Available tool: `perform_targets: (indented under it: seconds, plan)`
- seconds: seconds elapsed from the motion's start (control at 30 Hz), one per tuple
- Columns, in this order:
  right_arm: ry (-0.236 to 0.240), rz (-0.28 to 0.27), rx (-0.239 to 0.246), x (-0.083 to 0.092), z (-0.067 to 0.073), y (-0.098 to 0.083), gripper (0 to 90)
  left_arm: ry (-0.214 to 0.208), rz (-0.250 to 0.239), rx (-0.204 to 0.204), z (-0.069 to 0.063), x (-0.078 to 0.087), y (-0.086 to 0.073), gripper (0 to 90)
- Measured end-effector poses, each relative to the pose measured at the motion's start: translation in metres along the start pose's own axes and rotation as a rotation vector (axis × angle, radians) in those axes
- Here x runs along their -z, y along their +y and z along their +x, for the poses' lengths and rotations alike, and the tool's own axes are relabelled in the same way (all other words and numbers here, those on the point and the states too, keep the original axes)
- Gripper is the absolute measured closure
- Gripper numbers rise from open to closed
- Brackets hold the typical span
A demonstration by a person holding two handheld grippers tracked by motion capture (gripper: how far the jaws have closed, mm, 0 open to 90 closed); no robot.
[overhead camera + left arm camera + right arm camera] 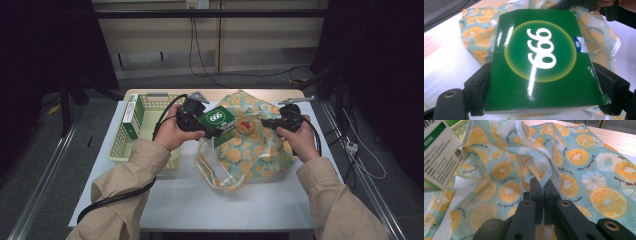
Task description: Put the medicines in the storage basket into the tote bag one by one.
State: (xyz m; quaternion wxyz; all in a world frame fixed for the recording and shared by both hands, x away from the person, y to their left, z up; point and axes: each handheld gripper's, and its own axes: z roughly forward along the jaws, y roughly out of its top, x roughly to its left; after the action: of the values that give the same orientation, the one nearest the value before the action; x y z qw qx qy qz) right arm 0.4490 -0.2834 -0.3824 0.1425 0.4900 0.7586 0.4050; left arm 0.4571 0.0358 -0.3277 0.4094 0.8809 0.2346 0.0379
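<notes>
- The glossy green cardboard box with a white "666" (218, 120) hangs above the near edge of the orange-slice-printed fabric bag (250, 150), mid-surface.
- Open white surface (200, 200) lies toward the person; a pale green plastic basket (125, 145) sits left.
- Left tool (212, 131), spread wide, clamps the box's sides.
- Right tool (543, 185), clenched, pinches the bag's rim.

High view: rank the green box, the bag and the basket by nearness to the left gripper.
1. Green box: held in the left gripper, over the bag.
2. Bag: right beneath the box.
3. Basket: at the table's left, behind the hand.
</notes>
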Motion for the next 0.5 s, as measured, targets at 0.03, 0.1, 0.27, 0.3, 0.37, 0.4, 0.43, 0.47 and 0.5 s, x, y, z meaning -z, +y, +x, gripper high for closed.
perform_targets:
  seconds: [0.03, 0.1, 0.27, 0.3, 0.37, 0.4, 0.43, 0.47, 0.5]
  plan:
    - [-0.001, 0.002, 0.0, 0.0, 0.0, 0.0, 89.0, -0.005, 0.005, -0.014, -0.001, -0.001, 0.001, 16.4]
    - [0.002, 0.0, 0.001, -0.001, 0.001, 0.0, 89.0, -0.011, 0.002, -0.011, -0.003, -0.002, 0.001, 16.4]
    - [0.005, -0.003, 0.003, -0.001, 0.002, 0.001, 88.9, 0.008, 0.017, -0.026, -0.013, -0.008, 0.001, 16.4]
    - [0.004, -0.003, 0.003, -0.002, 0.002, 0.001, 88.9, -0.038, 0.013, -0.03, -0.013, -0.011, 0.0, 16.4]
    - [0.009, -0.008, 0.002, -0.002, 0.003, 0.001, 89.0, -0.051, 0.02, -0.039, -0.017, -0.019, -0.002, 16.4]
    - [0.009, -0.008, 0.002, -0.002, 0.003, 0.001, 89.0, -0.057, 0.021, -0.033, -0.02, -0.024, -0.003, 16.4]
    - [0.013, -0.009, 0.002, -0.002, 0.005, 0.002, 89.0, -0.064, 0.03, -0.04, -0.021, -0.028, -0.003, 16.4]
    - [0.013, -0.009, 0.002, -0.002, 0.005, 0.002, 89.0, -0.07, 0.035, -0.043, -0.023, -0.033, -0.004, 16.4]
    - [0.016, -0.008, 0.008, -0.002, 0.005, 0.002, 88.9, -0.076, 0.036, -0.04, -0.026, -0.039, -0.004, 16.4]
